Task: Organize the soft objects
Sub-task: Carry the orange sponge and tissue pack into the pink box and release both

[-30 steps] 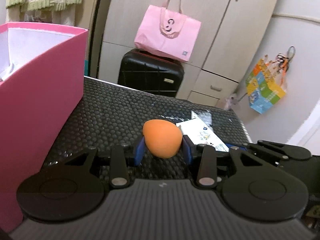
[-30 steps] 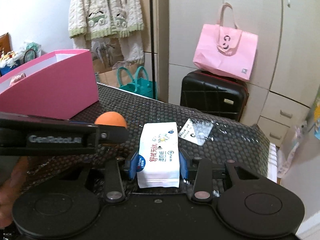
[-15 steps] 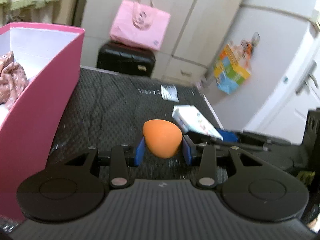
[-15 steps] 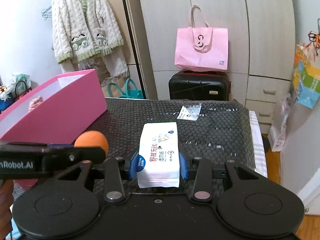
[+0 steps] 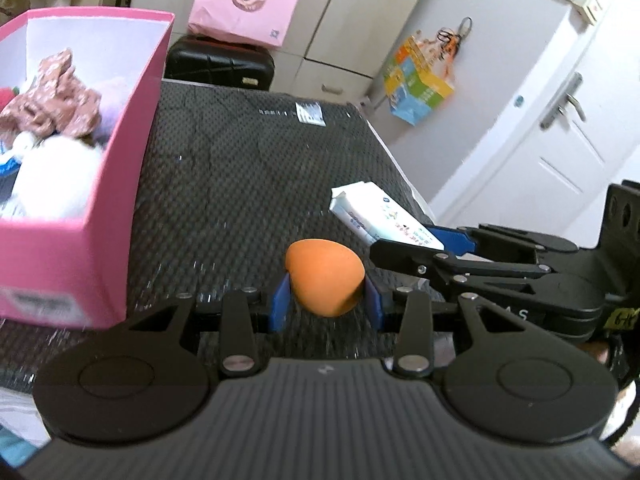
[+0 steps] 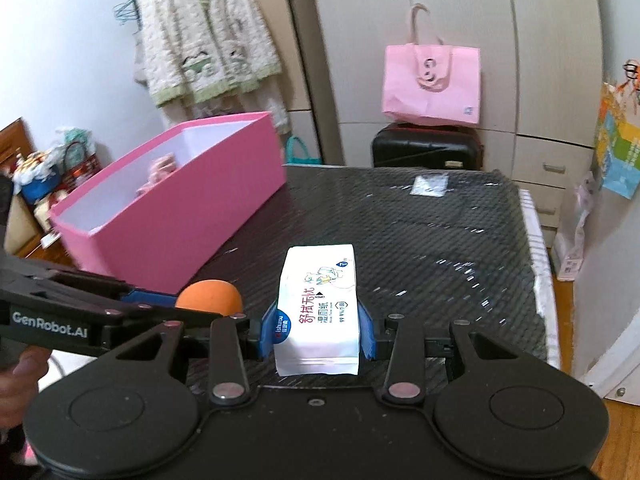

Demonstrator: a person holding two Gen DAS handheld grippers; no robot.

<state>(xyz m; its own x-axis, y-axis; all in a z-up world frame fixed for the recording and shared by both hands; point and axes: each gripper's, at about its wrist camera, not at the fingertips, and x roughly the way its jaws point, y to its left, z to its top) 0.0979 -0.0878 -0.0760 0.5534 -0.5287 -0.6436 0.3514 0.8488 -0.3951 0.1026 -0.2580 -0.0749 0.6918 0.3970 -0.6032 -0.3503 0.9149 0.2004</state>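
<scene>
Left hand-held gripper point(image 5: 325, 300): its blue pads pinch an orange egg-shaped sponge point(image 5: 325, 278), held above the dark honeycomb-patterned table point(image 5: 240, 184). Right hand-held gripper point(image 6: 318, 334): its blue pads clamp a white pack of wet wipes point(image 6: 318, 308) by its long sides, also clear of the table. In the left wrist view the right tool and its pack lie at 3 o'clock of the sponge, just beside it. A pink box point(image 5: 132, 152) stands on the table at 10 o'clock of the sponge; inside lie a brownish crumpled cloth point(image 5: 52, 96) and white fluffy items point(image 5: 56, 176). At 12 o'clock, beyond the table's far edge, a pink tote bag point(image 6: 432, 80) sits on a black suitcase point(image 6: 424, 146).
</scene>
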